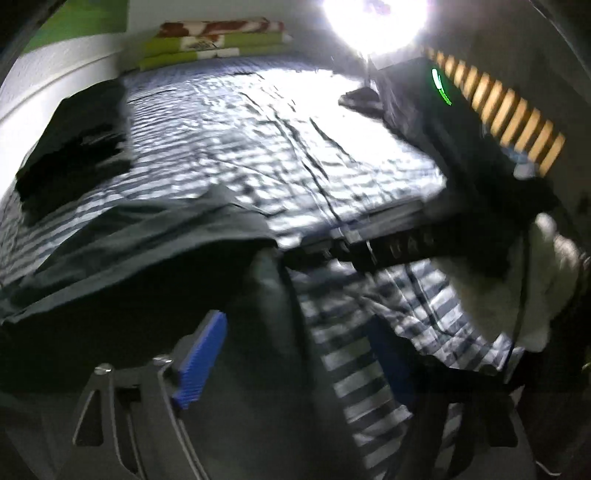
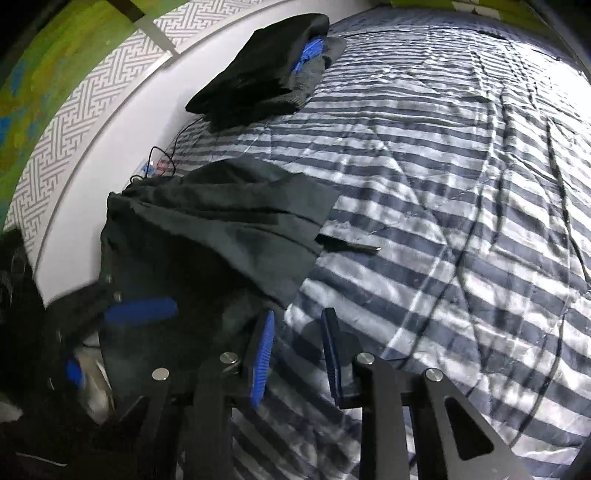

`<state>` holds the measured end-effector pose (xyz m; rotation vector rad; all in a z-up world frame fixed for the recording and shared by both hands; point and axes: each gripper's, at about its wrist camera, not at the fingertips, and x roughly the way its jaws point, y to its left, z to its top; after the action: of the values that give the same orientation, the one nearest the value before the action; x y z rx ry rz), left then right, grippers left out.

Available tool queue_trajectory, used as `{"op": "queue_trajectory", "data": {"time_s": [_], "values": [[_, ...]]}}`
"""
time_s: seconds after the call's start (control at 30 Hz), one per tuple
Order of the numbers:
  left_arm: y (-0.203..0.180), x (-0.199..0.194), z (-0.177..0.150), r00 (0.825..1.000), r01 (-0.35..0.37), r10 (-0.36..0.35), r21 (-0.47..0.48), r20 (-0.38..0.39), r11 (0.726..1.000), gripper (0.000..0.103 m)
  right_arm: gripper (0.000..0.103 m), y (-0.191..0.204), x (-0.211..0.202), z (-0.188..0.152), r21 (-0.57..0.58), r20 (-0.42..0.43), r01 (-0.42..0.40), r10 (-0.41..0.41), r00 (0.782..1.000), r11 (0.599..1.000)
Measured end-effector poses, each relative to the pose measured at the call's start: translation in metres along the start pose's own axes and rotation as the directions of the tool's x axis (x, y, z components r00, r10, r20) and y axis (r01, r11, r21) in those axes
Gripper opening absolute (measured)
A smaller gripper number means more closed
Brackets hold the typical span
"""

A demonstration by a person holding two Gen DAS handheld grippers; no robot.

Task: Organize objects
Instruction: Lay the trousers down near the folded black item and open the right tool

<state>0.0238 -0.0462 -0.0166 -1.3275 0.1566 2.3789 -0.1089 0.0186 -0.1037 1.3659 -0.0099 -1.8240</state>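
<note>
My dark green cloth [image 2: 221, 236] lies long across the striped bed [image 2: 443, 184], pointing at the wall. My left gripper [image 1: 295, 365] is wide apart around it. My right gripper [image 2: 297, 354] is a little apart, holding nothing.

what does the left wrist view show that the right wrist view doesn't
Only the left wrist view shows the glaring white lamp, the folded green and white bedding with a red pattern at the far end, and the wooden slats.

Only the right wrist view shows the white geometric-patterned wall panel and a thin black cable by the wall.

Both show the blue and white striped quilt, the spread dark grey-green garment and the folded black clothing pile.
</note>
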Motion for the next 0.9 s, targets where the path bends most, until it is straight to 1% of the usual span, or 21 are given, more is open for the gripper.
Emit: {"op": "queue_trajectory", "data": {"time_s": [0.07, 0.1, 0.13, 0.17, 0.2, 0.23, 0.27, 0.3, 0.33, 0.37, 0.43, 0.47, 0.53, 0.57, 0.67, 0.77, 0.9], "values": [[-0.013, 0.014, 0.000, 0.995, -0.088, 0.089, 0.034, -0.039, 0.996, 0.086, 0.024, -0.007, -0.010, -0.004, 0.023, 0.020, -0.010, 0.010, 1.000, 1.000], [-0.016, 0.019, -0.001, 0.990, -0.132, 0.135, 0.054, -0.048, 0.990, 0.086, 0.024, -0.011, -0.017, -0.007, 0.033, 0.032, -0.012, 0.011, 0.999, 0.999], [-0.021, 0.027, -0.002, 0.980, -0.183, 0.188, 0.082, -0.064, 0.980, 0.086, 0.024, -0.015, -0.021, -0.009, 0.040, 0.039, -0.012, 0.010, 0.999, 0.999], [-0.019, 0.028, -0.004, 0.976, -0.195, 0.202, 0.088, -0.076, 0.977, 0.086, 0.024, -0.020, -0.027, -0.013, 0.051, 0.045, -0.013, 0.011, 0.999, 0.999], [-0.019, 0.033, -0.005, 0.976, -0.195, 0.202, 0.090, -0.085, 0.977, 0.080, 0.024, -0.023, -0.029, -0.014, 0.058, 0.047, -0.017, 0.014, 0.999, 0.998], [-0.017, 0.034, -0.007, 0.979, -0.180, 0.187, 0.084, -0.078, 0.980, 0.077, 0.024, -0.026, -0.032, -0.016, 0.063, 0.051, -0.022, 0.018, 0.999, 0.998], [-0.016, 0.033, -0.007, 0.983, -0.165, 0.171, 0.075, -0.075, 0.983, 0.062, 0.024, -0.029, -0.035, -0.017, 0.067, 0.059, -0.024, 0.020, 0.998, 0.997], [-0.013, 0.030, -0.007, 0.984, -0.158, 0.163, 0.064, -0.076, 0.985, 0.039, 0.024, -0.029, -0.035, -0.016, 0.067, 0.062, -0.030, 0.026, 0.998, 0.997], [-0.010, 0.027, -0.006, 0.982, -0.171, 0.174, 0.051, -0.069, 0.984, 0.025, 0.024, -0.030, -0.036, -0.015, 0.062, 0.067, -0.038, 0.034, 0.997, 0.997], [-0.007, 0.026, -0.006, 0.983, -0.167, 0.169, 0.038, -0.071, 0.985, 0.008, 0.024, -0.029, -0.037, -0.013, 0.047, 0.073, -0.046, 0.042, 0.996, 0.998], [0.007, 0.020, -0.004, 0.993, -0.103, 0.101, -0.028, -0.065, 0.994, 0.005, 0.024, -0.026, -0.036, -0.009, 0.013, 0.077, -0.047, 0.046, 0.996, 0.999], [0.012, 0.018, -0.003, 0.994, -0.094, 0.092, -0.049, -0.058, 0.994, 0.003, 0.024, -0.025, -0.035, -0.006, -0.001, 0.076, -0.049, 0.049, 0.996, 0.999], [0.022, 0.012, -0.003, 0.997, -0.069, 0.065, -0.089, -0.043, 0.994, 0.003, 0.024, -0.024, -0.029, 0.001, -0.014, 0.064, -0.062, 0.062, 0.996, 0.998], [0.027, 0.010, -0.003, 0.998, -0.056, 0.052, -0.105, -0.038, 0.993, 0.003, 0.024, -0.026, -0.026, 0.005, -0.007, 0.061, -0.083, 0.084, 0.995, 0.996], [0.039, 0.003, 0.000, 1.000, -0.023, 0.021, -0.147, -0.016, 0.989, 0.003, 0.024, -0.037, -0.014, 0.016, 0.078, 0.048, -0.186, 0.183, 0.982, 0.979], [0.048, -0.008, 0.000, 1.000, -0.005, 0.006, -0.177, 0.008, 0.984, 0.003, 0.025, -0.045, -0.004, 0.025, 0.161, 0.066, -0.291, 0.284, 0.957, 0.943], [0.053, -0.010, -0.001, 1.000, -0.015, 0.018, -0.178, 0.014, 0.984, 0.002, 0.025, -0.042, 0.010, 0.031, 0.196, 0.056, -0.331, 0.327, 0.944, 0.923]]}}
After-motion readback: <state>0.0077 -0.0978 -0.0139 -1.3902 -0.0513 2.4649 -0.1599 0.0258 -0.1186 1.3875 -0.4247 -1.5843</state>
